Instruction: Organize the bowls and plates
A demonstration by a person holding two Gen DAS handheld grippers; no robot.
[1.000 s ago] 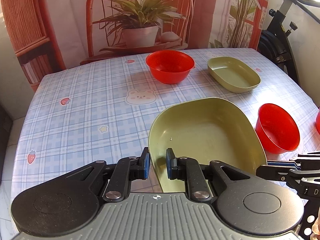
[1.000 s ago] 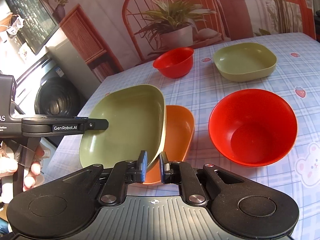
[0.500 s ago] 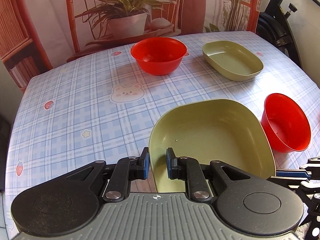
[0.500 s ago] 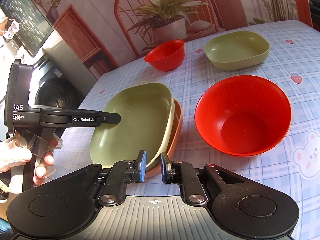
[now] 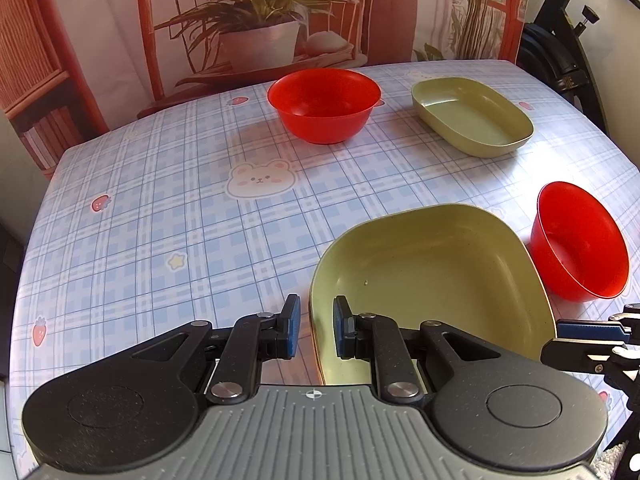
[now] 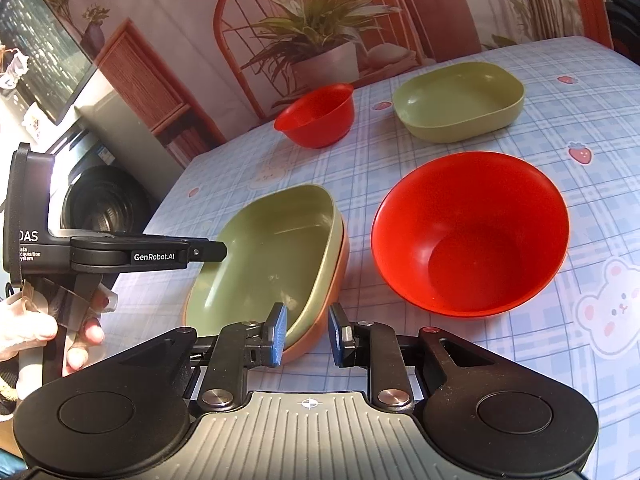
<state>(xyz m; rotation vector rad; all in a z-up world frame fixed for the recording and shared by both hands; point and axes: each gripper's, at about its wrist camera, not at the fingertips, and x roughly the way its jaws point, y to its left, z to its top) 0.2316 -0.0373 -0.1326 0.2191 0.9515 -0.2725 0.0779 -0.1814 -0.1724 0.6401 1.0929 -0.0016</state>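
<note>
A green plate (image 5: 432,280) lies nested in an orange plate (image 6: 332,300) on the table near its front edge; it shows in the right wrist view too (image 6: 268,260). My left gripper (image 5: 314,328) is open, its jaws either side of the green plate's near rim without touching it. My right gripper (image 6: 306,334) is open, its jaws either side of the stacked rims. A red bowl (image 6: 470,236) stands right of the stack. A second red bowl (image 5: 324,106) and a second green plate (image 5: 472,116) stand at the far side.
The table has a blue checked cloth (image 5: 160,208) with bear and strawberry prints. A backdrop with a printed plant and chair (image 5: 256,28) hangs behind the far edge. An exercise bike (image 5: 560,56) stands at the far right. A washing machine (image 6: 104,208) is off the table's left.
The green plate has come down into the orange plate and now lies flat. Both grippers have opened and let go of the rims.
</note>
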